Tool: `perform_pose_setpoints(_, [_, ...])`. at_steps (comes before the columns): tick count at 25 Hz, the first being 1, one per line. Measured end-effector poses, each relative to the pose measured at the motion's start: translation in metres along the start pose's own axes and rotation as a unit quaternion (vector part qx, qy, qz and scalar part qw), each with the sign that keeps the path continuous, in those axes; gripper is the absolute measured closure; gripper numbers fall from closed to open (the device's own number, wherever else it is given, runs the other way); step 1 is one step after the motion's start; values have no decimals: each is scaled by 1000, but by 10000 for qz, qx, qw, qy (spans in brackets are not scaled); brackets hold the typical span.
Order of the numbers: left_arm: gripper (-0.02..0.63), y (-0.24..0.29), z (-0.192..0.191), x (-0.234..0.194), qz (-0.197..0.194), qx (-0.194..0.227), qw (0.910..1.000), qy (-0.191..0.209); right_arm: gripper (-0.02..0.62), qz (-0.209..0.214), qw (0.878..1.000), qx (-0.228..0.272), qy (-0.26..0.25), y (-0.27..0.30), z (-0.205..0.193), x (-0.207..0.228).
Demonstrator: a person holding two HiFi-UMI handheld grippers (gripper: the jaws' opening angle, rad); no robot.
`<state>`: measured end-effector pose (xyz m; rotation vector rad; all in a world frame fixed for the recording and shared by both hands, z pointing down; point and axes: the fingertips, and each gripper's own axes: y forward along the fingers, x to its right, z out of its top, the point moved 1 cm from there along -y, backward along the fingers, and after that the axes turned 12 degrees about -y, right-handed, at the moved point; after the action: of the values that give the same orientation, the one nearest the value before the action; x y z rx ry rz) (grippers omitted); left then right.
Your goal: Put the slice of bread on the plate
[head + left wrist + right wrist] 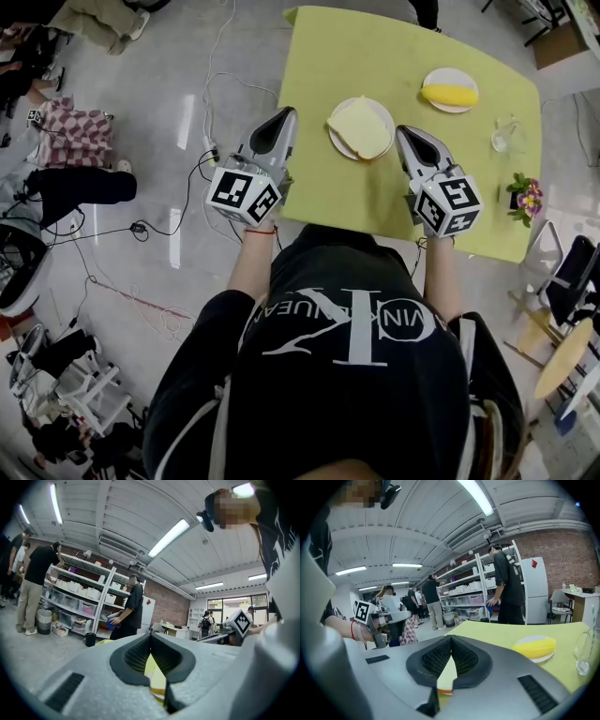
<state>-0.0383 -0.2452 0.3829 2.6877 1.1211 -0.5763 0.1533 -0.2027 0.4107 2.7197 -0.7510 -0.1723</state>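
While on plate (382, 111), pale square bread (361, 127)

Bright, even light falls from long white ceiling tube lamps (168, 537); glare streaks the glossy grey floor (186, 122) at ten o'clock in the head view. Both gripper views bulge fisheye with dark corners.

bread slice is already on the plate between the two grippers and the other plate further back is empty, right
Not quite. The bread slice does lie on the plate between the left gripper and the right gripper, but the other plate is not empty: the head view shows a yellow food item lying on it.
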Motion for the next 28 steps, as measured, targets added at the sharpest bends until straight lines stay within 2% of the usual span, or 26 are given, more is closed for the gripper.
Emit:
perform_pose_setpoints(16, [595, -1, 20, -3, 342, 226, 9984, 383, 595, -273, 9969, 700, -247, -8, 29, 14])
perform_pose_setpoints(28, [595, -6, 39, -4, 369, 324, 9970, 591, 595, -282, 9955, 885, -211, -4, 44, 13])
